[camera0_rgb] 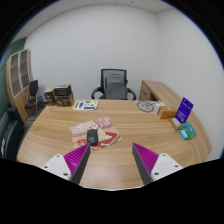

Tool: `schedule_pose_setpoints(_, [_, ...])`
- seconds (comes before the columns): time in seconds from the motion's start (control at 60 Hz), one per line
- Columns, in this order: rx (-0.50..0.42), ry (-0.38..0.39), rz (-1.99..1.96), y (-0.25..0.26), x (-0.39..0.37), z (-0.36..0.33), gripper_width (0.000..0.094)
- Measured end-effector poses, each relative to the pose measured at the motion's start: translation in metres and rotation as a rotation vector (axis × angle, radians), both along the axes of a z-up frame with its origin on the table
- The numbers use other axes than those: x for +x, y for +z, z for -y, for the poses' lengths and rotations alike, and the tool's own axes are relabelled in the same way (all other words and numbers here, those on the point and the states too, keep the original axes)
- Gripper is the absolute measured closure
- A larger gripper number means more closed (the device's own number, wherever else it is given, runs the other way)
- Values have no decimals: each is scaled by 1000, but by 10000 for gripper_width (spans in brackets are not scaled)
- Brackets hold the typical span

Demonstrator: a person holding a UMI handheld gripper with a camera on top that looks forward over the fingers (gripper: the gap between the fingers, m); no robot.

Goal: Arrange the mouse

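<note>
- Gripper (112,160) hangs over the near edge of the table (60,140); fingers spread apart, nothing between them
- Mouse (92,136), dark, lies on the table just beyond the fingers; a pink pad (84,131) lies under it
- Chair (115,84) stands behind the table, well beyond the mouse
- Purple box (183,110) stands on the table, right of the mouse, well apart

The claw (112,160) is open, with its purple pads (77,157) apart above the wooden worktop (120,150). A dark mouse (92,136) rests on the worktop just ahead of the claw. A black office chair (115,84) stands behind the worktop, beyond the mouse.
</note>
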State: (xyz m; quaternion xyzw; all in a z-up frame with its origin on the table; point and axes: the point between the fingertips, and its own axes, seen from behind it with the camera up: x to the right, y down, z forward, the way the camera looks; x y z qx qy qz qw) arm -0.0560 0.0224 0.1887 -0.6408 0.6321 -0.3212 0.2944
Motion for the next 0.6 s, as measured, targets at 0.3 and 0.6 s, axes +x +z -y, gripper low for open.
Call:
schedule_pose_setpoints(0.3, [5, -85, 3, 36, -98, 46, 67])
schedule_pose_setpoints(0.6, [6, -117, 2, 39, -129, 59, 67])
